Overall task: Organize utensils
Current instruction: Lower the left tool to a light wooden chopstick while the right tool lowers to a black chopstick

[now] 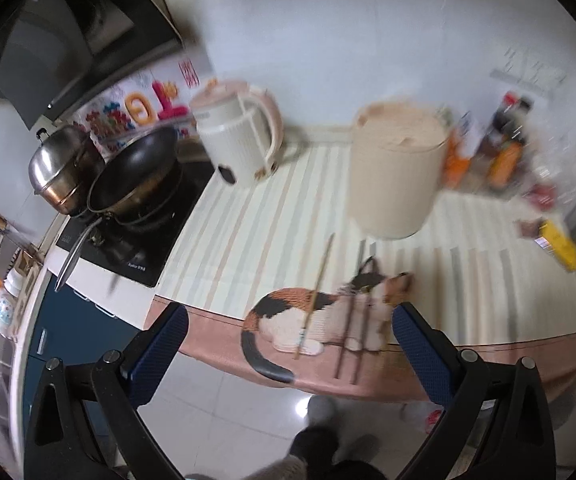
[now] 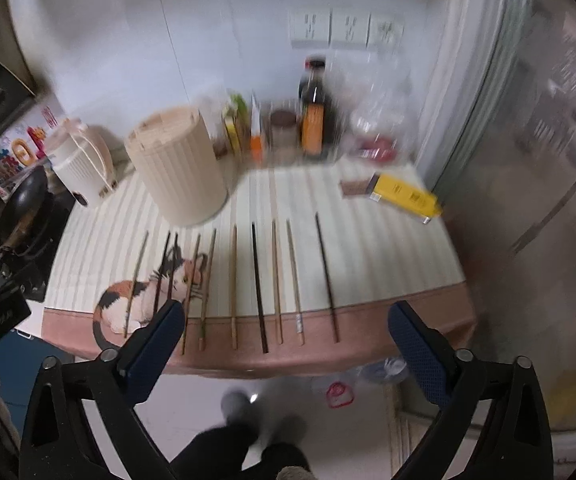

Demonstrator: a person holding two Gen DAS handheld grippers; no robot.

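Observation:
Several chopsticks [image 2: 258, 284] lie side by side on the striped mat [image 2: 368, 248], pointing away from the counter's front edge. A pale one [image 1: 314, 296] and a dark pair [image 1: 354, 312] show in the left wrist view, lying over a printed cat [image 1: 320, 316]. Behind them stands a cream ribbed holder [image 2: 177, 172], also seen as the cream holder [image 1: 396, 172]. My right gripper [image 2: 285, 340] hangs open in front of the counter edge, holding nothing. My left gripper [image 1: 290, 344] is open too, back from the edge above the floor.
A white kettle [image 1: 239, 136], a black pan [image 1: 135, 172] and a steel pot [image 1: 63, 168] on a stove sit to the left. Sauce bottles [image 2: 314, 112] line the back wall. A yellow box [image 2: 406, 198] lies at the right. A person's feet [image 2: 243, 440] show on the tiled floor below.

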